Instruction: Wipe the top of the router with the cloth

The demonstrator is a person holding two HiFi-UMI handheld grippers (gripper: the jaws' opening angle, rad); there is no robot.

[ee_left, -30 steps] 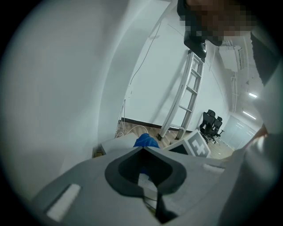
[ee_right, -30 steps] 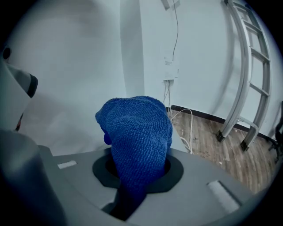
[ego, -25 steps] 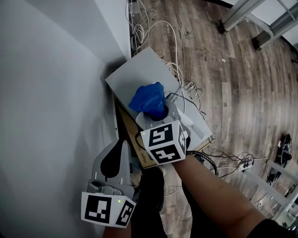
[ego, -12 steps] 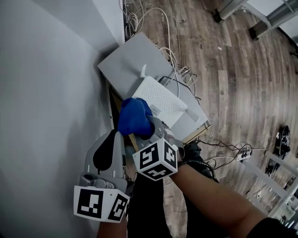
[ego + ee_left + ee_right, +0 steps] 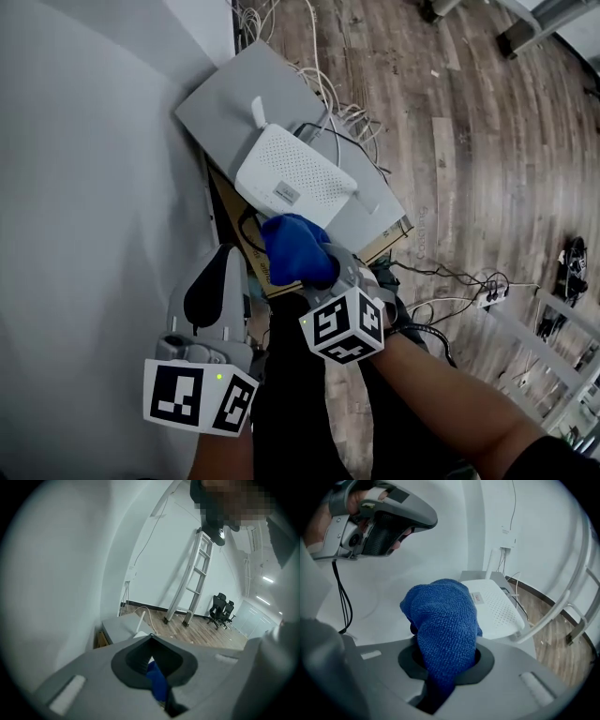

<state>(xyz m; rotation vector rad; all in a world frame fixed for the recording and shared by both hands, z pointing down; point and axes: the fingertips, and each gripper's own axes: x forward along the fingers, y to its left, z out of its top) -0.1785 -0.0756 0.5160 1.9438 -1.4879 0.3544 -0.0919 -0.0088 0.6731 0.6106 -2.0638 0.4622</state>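
Jaws of the right gripper (image 5: 445,660) are clamped tight on a bunched blue cloth (image 5: 295,248), which bulges out ahead of them. Those of the left gripper (image 5: 150,637) are together on nothing, and it hangs beside the white wall (image 5: 84,187), apart from the work.

Wooden floor (image 5: 469,141) fills most of the head view. Against the wall sits a flat grey case (image 5: 220,103) on a brown cardboard box (image 5: 232,230), with white cables (image 5: 319,66) trailing behind it. On the case lies the white router (image 5: 292,176), its perforated top bare and facing up, one stubby antenna (image 5: 256,110) at its far corner.

The cloth is just off the router's near edge, over the cardboard rather than on the top. Whether it brushes that edge cannot be told.

This looks like the wiping step at the end of a stroke or between strokes, the cloth not on the top at this moment. The next move likely calls for carrying the cloth forward onto the top and drawing it across with light pressure, since the router is unfastened and could slide toward the cables.
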